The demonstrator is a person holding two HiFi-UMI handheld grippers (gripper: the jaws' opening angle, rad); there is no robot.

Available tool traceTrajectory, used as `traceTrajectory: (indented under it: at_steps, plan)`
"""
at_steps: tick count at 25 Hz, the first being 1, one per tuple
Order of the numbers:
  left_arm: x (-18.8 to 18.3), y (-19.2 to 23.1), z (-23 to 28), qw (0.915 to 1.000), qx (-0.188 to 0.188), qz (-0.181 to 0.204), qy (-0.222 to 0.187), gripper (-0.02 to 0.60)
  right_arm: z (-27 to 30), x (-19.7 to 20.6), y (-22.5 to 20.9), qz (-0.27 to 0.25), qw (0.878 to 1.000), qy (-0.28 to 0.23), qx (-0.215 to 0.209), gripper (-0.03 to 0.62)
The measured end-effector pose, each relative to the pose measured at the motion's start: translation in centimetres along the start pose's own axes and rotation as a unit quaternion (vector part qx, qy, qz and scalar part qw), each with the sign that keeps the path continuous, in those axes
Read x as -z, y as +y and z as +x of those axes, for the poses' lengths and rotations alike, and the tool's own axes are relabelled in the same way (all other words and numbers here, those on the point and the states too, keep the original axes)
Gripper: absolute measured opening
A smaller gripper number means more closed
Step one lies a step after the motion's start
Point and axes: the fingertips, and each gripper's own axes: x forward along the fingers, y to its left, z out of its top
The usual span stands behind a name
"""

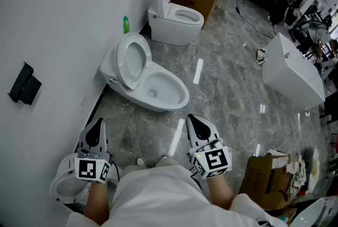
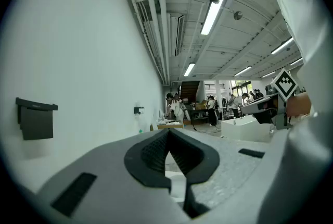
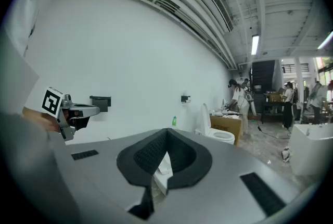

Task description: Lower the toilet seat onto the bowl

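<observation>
Toilet seat (image 1: 121, 62) upright, oval, glossy white

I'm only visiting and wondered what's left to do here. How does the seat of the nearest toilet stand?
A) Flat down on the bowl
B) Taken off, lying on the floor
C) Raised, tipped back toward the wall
C: in the head view the toilet seat stands raised behind the open bowl, not resting on it.
</observation>
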Motion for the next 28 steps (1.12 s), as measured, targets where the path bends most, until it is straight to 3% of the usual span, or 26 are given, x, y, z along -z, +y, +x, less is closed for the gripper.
traceTrajectory:
  at_steps: [8,13,16,18,23,25,28]
  plan:
    - [0.3,-0.1,0.0,1.0,-0.004,-0.002,0.002,0.003,0.1,0.2,-0.1,0.003,1.0,0.0,-0.007,-0.003]
    - [0.3,-0.3,0.1,1.0,-0.008,-0.001,0.002,0.003,0.3,-0.1,0.1,0.013,0.999,-0.01,-0.034,-0.002]
    - [0.4,-0.7,0.3,0.9999,-0.01,-0.003,0.003,0.003,0.3,-0.3,-1.2,0.012,0.999,-0.018,-0.026,-0.002]
    - [0.4,-1.1,0.4,0.9999,-0.011,-0.002,0.005,0.003,0.5,-0.3,-2.1,0.001,1.0,-0.011,-0.027,0.097]
    - [0.7,-1.5,0.8,0.9998,-0.021,-0.007,0.005,0.003,1.1,-0.3,-4.0,-0.036,0.999,-0.001,-0.021,0.156]
    - [0.9,-1.8,1.0,0.9997,-0.023,-0.006,0.011,0.003,1.3,-0.1,-4.1,-0.032,0.999,-0.004,-0.039,0.261]
    - [1.1,-2.7,1.1,0.9995,-0.025,-0.001,0.019,0.003,1.3,0.6,-4.4,-0.024,0.998,-0.005,-0.06,0.348]
